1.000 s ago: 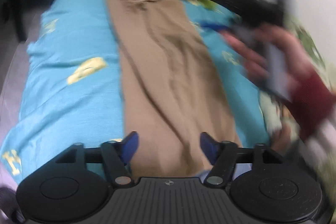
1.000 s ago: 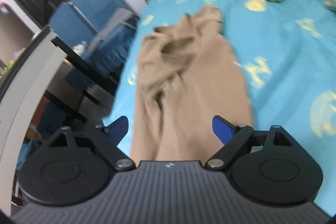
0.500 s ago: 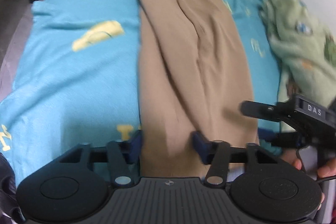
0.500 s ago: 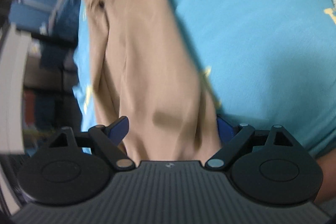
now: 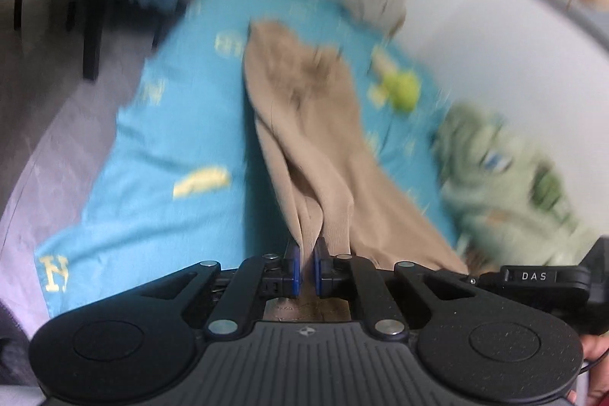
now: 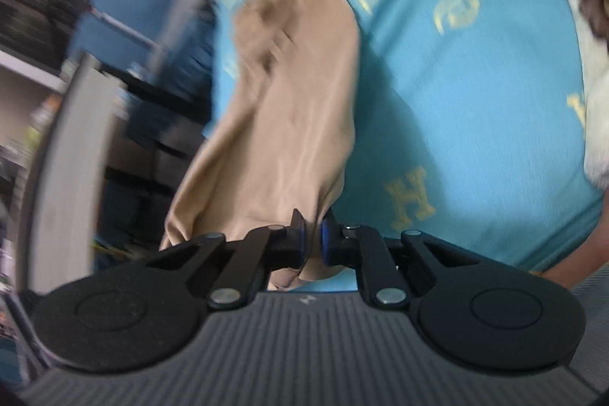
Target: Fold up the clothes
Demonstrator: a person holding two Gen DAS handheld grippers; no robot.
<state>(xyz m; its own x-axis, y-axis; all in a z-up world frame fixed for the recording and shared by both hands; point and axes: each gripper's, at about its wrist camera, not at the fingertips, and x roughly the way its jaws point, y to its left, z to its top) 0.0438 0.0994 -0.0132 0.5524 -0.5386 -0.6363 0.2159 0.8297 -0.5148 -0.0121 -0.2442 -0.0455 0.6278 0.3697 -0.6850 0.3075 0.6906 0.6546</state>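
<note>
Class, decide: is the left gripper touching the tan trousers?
Touching. The left wrist view shows the left gripper with its blue pads closed on a pinched fold of the tan trousers.

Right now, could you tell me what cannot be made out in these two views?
- Left wrist: the near hem of the tan trousers is hidden behind the left gripper.
- Left wrist: the green toy and the print on the green blanket are motion-blurred.
- Right wrist: the clamped cloth end is hidden behind the right gripper.
</note>
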